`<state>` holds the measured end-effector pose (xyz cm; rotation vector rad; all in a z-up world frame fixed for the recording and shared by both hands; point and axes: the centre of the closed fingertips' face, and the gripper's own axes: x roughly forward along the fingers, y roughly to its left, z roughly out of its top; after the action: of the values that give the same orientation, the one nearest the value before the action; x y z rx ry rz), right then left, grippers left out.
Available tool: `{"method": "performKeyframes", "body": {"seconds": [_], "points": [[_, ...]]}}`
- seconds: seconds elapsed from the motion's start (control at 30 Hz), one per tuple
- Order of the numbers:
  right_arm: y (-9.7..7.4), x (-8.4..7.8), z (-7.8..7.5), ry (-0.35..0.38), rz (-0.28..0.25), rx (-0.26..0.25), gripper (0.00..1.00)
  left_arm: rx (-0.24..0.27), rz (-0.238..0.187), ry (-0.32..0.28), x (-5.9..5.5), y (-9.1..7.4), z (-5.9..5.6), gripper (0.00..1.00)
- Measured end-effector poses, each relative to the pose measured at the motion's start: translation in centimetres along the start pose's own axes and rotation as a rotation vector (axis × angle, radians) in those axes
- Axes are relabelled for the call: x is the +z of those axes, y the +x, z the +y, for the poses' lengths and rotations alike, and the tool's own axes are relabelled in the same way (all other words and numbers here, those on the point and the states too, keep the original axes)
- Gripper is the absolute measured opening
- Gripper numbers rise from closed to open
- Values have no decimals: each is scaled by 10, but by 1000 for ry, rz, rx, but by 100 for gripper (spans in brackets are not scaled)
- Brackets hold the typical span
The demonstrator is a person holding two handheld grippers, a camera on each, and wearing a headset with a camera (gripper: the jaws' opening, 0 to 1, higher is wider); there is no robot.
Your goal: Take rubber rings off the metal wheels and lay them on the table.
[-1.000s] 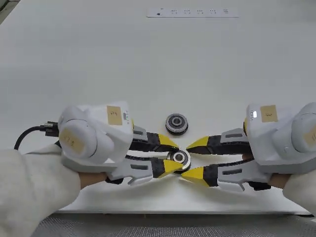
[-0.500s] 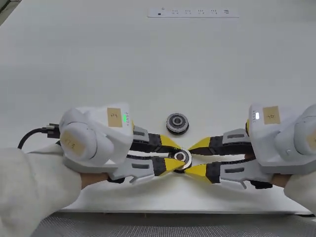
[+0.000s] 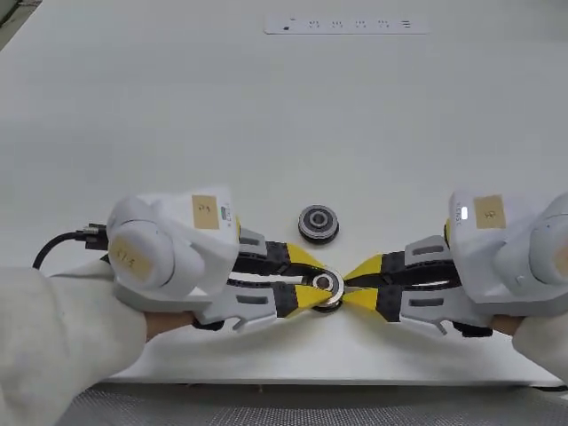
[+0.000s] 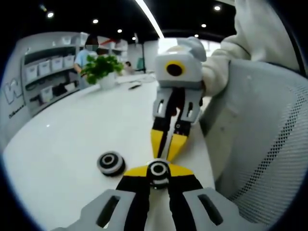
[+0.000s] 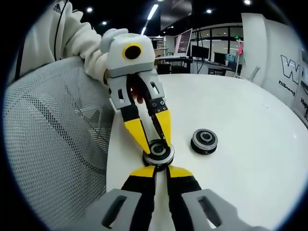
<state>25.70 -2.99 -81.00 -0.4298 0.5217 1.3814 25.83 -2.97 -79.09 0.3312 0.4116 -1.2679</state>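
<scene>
judging by the layout, the task is barely begun: both metal wheels carry their dark rubber bands and no loose ring lies on the white worktop (image 3: 266, 133). the near wheel (image 3: 322, 285) sits close to the worktop's front edge, with both tools on it. the left tool (image 3: 311, 279) has its yellow jaws closed on either side of the wheel, holding it. the right tool (image 3: 356, 286) has its jaws drawn almost together on the wheel's right edge, where the rubber ring (image 5: 157, 159) sits; whether they nip the ring alone or the metal too, i cannot tell. the far wheel (image 3: 318, 222) lies flat just beyond, untouched, so one ring is being worked and another is left. from above, the head view gives the plan: tools nose to nose, the second wheel behind them, a power strip (image 3: 346, 24) at the far edge. looking along its own jaws, the right gripper view shows the grip from low down, the left tool's jaws straddling the wheel from the other side. the left gripper view adds the room behind, with a potted plant (image 4: 101, 70) and shelves (image 4: 45, 79).
</scene>
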Motion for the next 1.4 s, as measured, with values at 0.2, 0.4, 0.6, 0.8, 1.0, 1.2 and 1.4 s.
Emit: {"method": "performKeyframes", "body": {"seconds": [0.2,0.4,0.6,0.8,1.0,1.2,1.4], "points": [[0,0,-1,-3,22,-9,2,0,3,10,0,0,-1,14],[1,0,-2,32,32,-2,2,-1,2,11,0,0,-1,14],[1,-1,-2,118,35,-2,1,0,-1,13,-1,-1,0,14],[1,0,-3,153,22,-14,1,2,0,16,0,-1,-1,14],[1,0,-3,130,41,-26,0,3,-1,20,0,-2,-1,14],[-1,-1,-4,148,46,-36,0,1,-2,21,0,-1,-1,14],[-4,-2,-8,223,26,-49,0,2,-4,26,1,-1,-2,14]]}}
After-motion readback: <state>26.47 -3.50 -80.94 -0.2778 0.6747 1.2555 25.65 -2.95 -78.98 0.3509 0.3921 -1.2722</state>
